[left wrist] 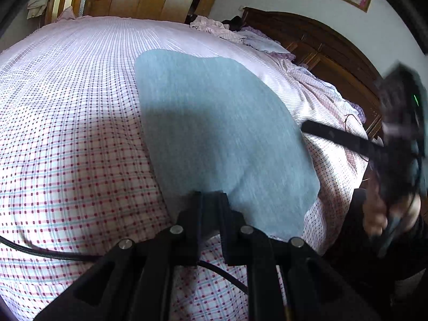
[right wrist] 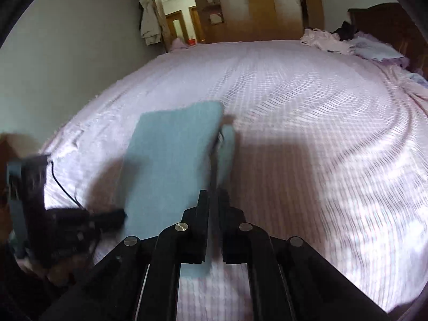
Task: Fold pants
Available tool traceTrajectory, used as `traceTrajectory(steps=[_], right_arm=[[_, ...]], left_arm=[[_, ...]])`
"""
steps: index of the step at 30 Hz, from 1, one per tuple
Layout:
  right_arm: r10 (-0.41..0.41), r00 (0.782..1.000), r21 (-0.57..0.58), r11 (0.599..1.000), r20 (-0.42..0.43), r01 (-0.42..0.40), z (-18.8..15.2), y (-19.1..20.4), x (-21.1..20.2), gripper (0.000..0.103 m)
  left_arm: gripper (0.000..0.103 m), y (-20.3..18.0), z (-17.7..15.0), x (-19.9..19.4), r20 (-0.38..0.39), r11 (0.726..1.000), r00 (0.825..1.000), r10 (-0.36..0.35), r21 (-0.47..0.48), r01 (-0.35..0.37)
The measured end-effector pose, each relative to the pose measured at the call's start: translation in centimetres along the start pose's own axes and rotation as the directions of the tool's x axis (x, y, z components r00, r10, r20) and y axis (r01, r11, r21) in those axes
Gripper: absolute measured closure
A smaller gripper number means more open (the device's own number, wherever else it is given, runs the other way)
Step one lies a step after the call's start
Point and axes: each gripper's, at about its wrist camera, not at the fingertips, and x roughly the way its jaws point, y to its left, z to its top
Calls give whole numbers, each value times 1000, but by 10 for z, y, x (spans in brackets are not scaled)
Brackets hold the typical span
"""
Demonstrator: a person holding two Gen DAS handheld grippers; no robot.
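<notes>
The blue-grey pants [left wrist: 219,133] lie folded into a flat panel on the checked bedsheet [left wrist: 67,133]. My left gripper [left wrist: 211,195] is shut on their near edge, with cloth bunched between the fingers. My right gripper [right wrist: 213,195] is shut on the pants' [right wrist: 171,160] right edge, and a strip of cloth rises along its fingers. In the left wrist view the right gripper [left wrist: 305,127] reaches in from the right, blurred, with its tip at the pants' right side. In the right wrist view the left gripper [right wrist: 121,216] sits at the pants' near-left corner.
A pile of crumpled clothes [right wrist: 323,40] and a pillow [right wrist: 374,48] lie at the head of the bed by the dark wooden headboard [left wrist: 334,53]. A black cable [left wrist: 40,251] trails over the sheet. A wardrobe [right wrist: 256,5] stands beyond the bed.
</notes>
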Motion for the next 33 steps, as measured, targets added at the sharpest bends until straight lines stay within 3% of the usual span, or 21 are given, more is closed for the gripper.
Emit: traceTrajectory(steps=[2, 4, 6, 7, 8, 9, 10, 12, 14, 15, 16, 19, 21, 22, 24, 26, 28, 30, 31, 33], right_arm=[[-17, 1000, 8, 1000, -15, 17, -7, -4, -3, 96], [-57, 998, 20, 998, -1, 57, -8, -12, -4, 75], [-27, 998, 60, 998, 52, 24, -3, -19, -10, 34], [20, 993, 100, 994, 114, -31, 0, -24, -18, 29], [43, 986, 122, 991, 159, -63, 0, -27, -25, 27], [57, 980, 132, 988, 190, -83, 1, -28, -28, 26], [66, 976, 134, 986, 207, -95, 2, -27, -28, 26], [46, 989, 94, 994, 139, -59, 3, -22, -10, 27], [-68, 998, 47, 997, 15, 67, -2, -16, 16, 32], [-147, 986, 5, 989, -83, 148, -8, -14, 35, 32], [-166, 979, -2, 986, -115, 167, -11, -14, 42, 32], [-156, 984, 15, 987, -91, 158, -6, -14, 35, 32], [-59, 997, 94, 994, -44, 63, -3, -22, 26, 32], [36, 999, 164, 986, -20, -32, 0, -30, 22, 32], [227, 973, 294, 927, 49, -231, 4, -47, 21, 32], [317, 945, 348, 880, 74, -323, 10, -52, 31, 32], [364, 930, 382, 853, 52, -355, 17, -55, 57, 32], [420, 908, 459, 809, -14, -367, 14, -52, 93, 32], [422, 907, 467, 804, -11, -368, 11, -51, 97, 33], [422, 907, 453, 805, 15, -382, 14, -48, 100, 62]], left_arm=[[91, -1, -1, -1, 2, 1000, 1000, 2, -4, -2], [91, -4, -3, -4, 12, 1000, 1000, -1, -7, 1], [91, -1, -4, -11, 33, 999, 999, -30, -29, 31], [87, 6, -2, -17, 48, 995, 997, -62, -69, 65], [76, 13, -1, -21, 71, 990, 994, -81, -110, 89], [63, 21, 1, -29, 109, 983, 991, -79, -156, 95], [38, 30, 4, -40, 167, 977, 985, -32, -203, 66], [36, 41, 8, -51, 243, 970, 970, -31, -228, 88], [37, 49, 16, -48, 229, 964, 972, -51, -243, 108], [39, 50, 18, -45, 214, 964, 976, -40, -248, 94], [40, 50, 20, -40, 196, 967, 980, -31, -244, 79], [42, 37, 19, -23, 122, 989, 992, 24, -145, -6], [45, 35, 18, -21, 133, 993, 991, 3, -117, 12], [45, 38, 19, -21, 136, 988, 989, -55, -134, 73], [45, 49, 24, -19, 147, 967, 979, -138, -193, 165], [45, 66, 33, -14, 161, 931, 966, -205, -272, 243], [47, 86, 45, 4, 110, 894, 958, -265, -345, 287], [57, 98, 56, 25, 40, 855, 941, -335, -408, 322], [63, 105, 60, 31, 33, 838, 932, -362, -427, 341], [69, 110, 67, 35, 42, 805, 913, -405, -457, 378]])
